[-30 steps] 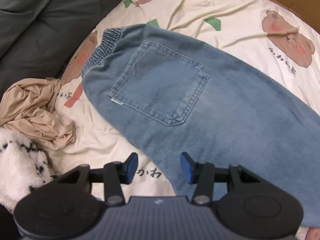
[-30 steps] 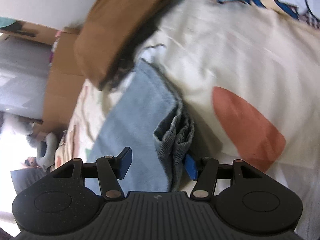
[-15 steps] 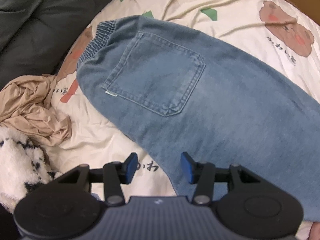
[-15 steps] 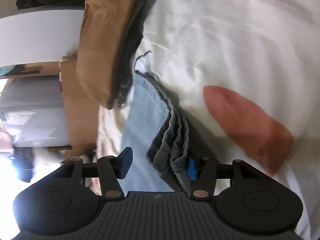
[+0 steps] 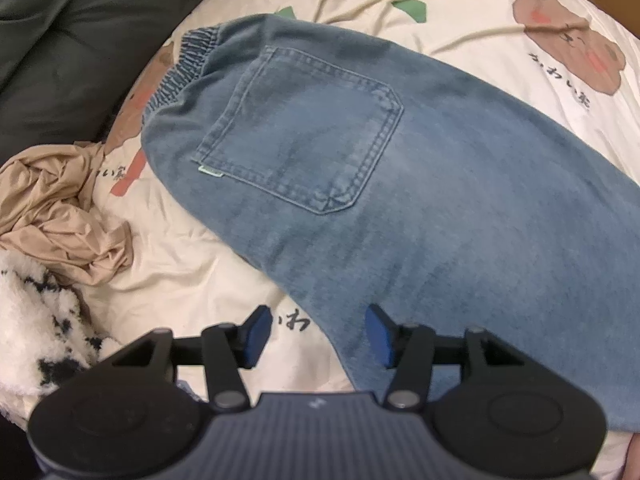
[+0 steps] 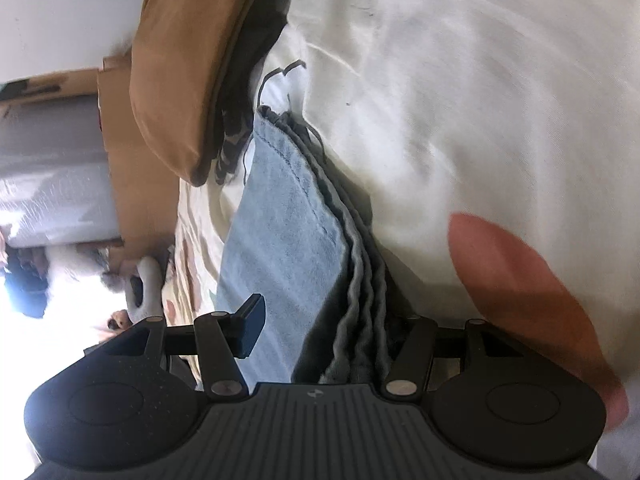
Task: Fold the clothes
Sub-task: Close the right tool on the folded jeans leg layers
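One pair of jeans (image 5: 400,184), one crumpled tan garment (image 5: 56,216), one fluffy white-and-black item (image 5: 32,320), two grippers (image 5: 318,330) (image 6: 320,332).

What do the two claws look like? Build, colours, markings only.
Both match: the left claw and right claw have black linkage arms with silver pivot pins, blue pads on the fingertips, a dark ribbed body with a small pale logo, and round black housings each side. No cables or sleeves visible.

Bedding and clutter around the work area

A cream bedsheet (image 5: 460,12) printed with brown bears lies under a crumpled beige cloth (image 5: 56,216) beside a fluffy black-and-white blanket (image 5: 36,324); a dark grey cushion (image 5: 80,40) sits behind, and a brown pillow (image 6: 188,60) leans near cardboard boxes (image 6: 132,184).
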`<state>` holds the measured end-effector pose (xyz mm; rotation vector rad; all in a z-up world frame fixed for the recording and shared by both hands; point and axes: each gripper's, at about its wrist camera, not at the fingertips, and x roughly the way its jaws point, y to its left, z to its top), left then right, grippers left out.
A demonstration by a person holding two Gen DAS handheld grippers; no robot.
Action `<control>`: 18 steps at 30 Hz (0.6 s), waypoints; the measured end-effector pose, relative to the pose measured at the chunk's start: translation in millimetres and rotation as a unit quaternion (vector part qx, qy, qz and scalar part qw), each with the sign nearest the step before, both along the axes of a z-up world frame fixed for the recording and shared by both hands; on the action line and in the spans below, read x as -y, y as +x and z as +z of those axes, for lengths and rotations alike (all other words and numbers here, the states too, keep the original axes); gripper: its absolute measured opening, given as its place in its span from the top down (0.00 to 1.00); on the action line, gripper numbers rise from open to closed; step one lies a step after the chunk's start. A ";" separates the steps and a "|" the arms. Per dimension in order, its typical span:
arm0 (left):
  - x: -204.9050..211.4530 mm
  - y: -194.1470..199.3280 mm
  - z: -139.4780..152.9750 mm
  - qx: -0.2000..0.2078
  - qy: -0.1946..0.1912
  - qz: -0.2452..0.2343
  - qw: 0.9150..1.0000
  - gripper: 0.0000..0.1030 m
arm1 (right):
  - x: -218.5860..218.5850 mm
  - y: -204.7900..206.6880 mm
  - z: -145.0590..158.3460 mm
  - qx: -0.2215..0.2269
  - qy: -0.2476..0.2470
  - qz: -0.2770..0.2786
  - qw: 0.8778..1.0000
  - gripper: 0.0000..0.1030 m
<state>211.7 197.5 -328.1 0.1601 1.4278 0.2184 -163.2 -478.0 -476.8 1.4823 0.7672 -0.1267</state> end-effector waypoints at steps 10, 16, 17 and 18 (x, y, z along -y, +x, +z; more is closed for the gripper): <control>-1.0 -3.8 -10.2 -0.010 -0.002 0.008 1.000 0.46 | 9.8 19.1 23.0 0.038 0.001 0.075 0.996 0.65; 0.2 -5.6 -13.1 -0.013 -0.007 0.011 1.000 0.46 | 17.4 30.6 19.9 0.028 0.009 0.099 0.995 0.62; 0.1 -5.9 -13.3 -0.014 -0.006 0.011 1.000 0.46 | 18.4 33.7 18.2 0.024 0.010 0.102 0.994 0.62; -0.1 -6.2 -13.5 -0.014 -0.005 0.011 1.000 0.46 | 19.6 36.1 16.0 0.019 0.010 0.104 0.994 0.62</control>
